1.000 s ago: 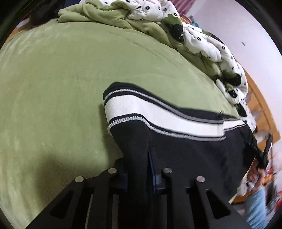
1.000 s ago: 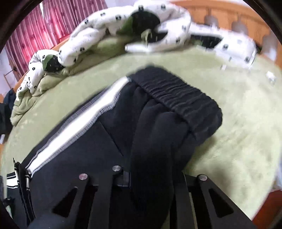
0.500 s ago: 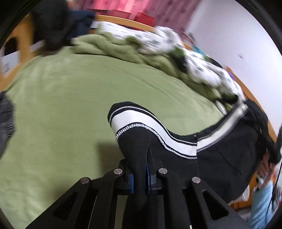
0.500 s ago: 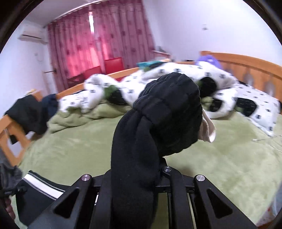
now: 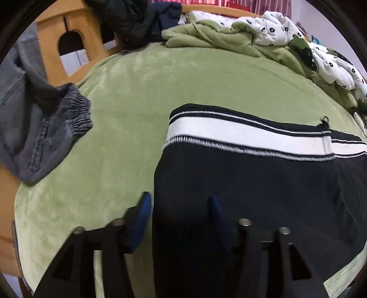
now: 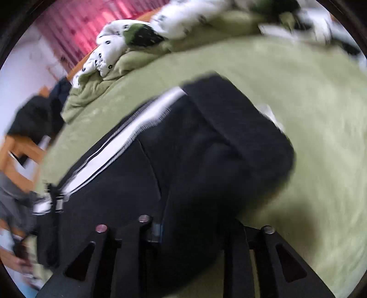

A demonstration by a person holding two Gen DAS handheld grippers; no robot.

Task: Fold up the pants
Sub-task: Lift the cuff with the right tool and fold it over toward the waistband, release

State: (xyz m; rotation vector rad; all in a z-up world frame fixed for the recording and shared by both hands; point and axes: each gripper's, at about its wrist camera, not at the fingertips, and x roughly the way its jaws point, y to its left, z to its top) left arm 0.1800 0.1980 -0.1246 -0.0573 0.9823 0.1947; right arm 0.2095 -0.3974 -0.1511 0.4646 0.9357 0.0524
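Note:
The black pants, with a white side stripe, lie spread on the green bed cover. My left gripper hangs over the leg end. Its jaws are opening, with the blue pads wide apart and the cloth's edge lying loose between them. In the blurred right wrist view the ribbed waistband rests on the bed. My right gripper is opening too, and a fold of black fabric fills the gap between its fingers. The right pad is hidden by cloth.
Grey jeans hang over the bed's left edge by a wooden footboard with dark clothes on it. A crumpled green blanket and white flowered duvet line the far side. A person's hand shows low left.
Both grippers, shut on the lifted pants before, have swung down and spread their jaws. The pants now lie on the bed. The left view turned left and shows the grey jeans.

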